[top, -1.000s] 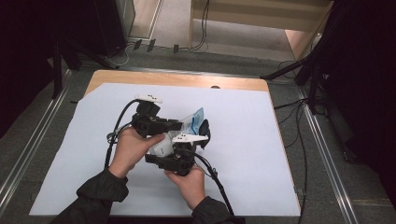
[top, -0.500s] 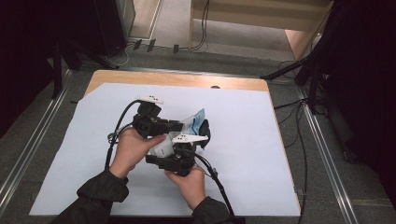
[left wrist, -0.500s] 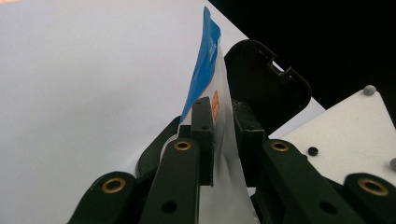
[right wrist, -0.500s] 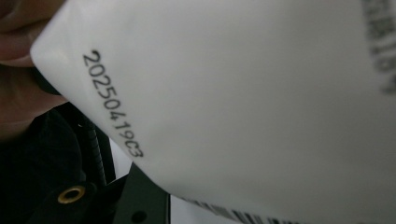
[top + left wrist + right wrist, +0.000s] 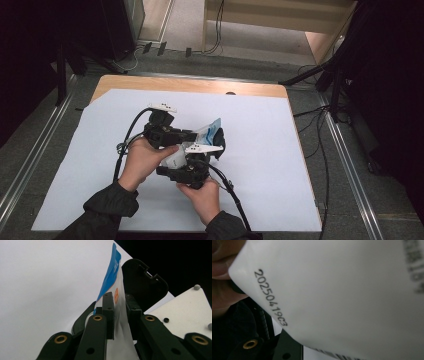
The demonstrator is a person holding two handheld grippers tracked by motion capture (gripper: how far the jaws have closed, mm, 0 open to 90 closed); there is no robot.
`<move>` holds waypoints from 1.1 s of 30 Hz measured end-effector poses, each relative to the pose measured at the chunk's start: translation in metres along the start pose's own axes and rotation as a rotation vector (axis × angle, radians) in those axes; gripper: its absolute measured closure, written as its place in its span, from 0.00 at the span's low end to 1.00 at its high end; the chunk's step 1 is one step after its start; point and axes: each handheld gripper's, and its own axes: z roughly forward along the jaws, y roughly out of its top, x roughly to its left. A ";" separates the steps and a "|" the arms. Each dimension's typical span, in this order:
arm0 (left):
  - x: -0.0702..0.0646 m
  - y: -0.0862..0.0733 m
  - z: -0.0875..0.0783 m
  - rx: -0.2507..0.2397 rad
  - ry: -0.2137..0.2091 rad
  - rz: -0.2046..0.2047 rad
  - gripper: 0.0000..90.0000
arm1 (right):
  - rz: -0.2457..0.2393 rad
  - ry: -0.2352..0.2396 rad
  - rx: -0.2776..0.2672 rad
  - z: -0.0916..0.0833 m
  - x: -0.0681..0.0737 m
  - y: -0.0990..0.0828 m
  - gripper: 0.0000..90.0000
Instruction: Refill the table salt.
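A white pouch with a blue top (image 5: pixel 211 130) is held up over the middle of the table between both grippers. My left gripper (image 5: pixel 197 134) comes in from the left and is shut on it. In the left gripper view the two black pads clamp the thin pouch (image 5: pixel 113 277) near its blue edge. My right gripper (image 5: pixel 216 146) rises from below, right against the pouch. Its black jaw end (image 5: pixel 143 282) stands just behind the pouch. In the right gripper view the white pouch (image 5: pixel 349 295), printed with a date code, hides the jaws, so their grip is unclear.
A white sheet (image 5: pixel 265 150) covers most of the wooden table (image 5: pixel 190 86). Black cables trail from both grippers toward the person. Metal rails and more cables run along the floor on both sides, and dark stands are at the right.
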 end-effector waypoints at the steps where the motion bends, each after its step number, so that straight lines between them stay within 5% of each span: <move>1: 0.000 0.000 0.000 0.000 0.001 -0.001 0.92 | 0.000 -0.001 0.001 0.000 0.000 0.000 0.74; 33: -0.007 0.006 -0.008 -0.021 0.014 0.023 0.90 | -0.026 -0.009 -0.007 -0.002 0.005 0.006 0.71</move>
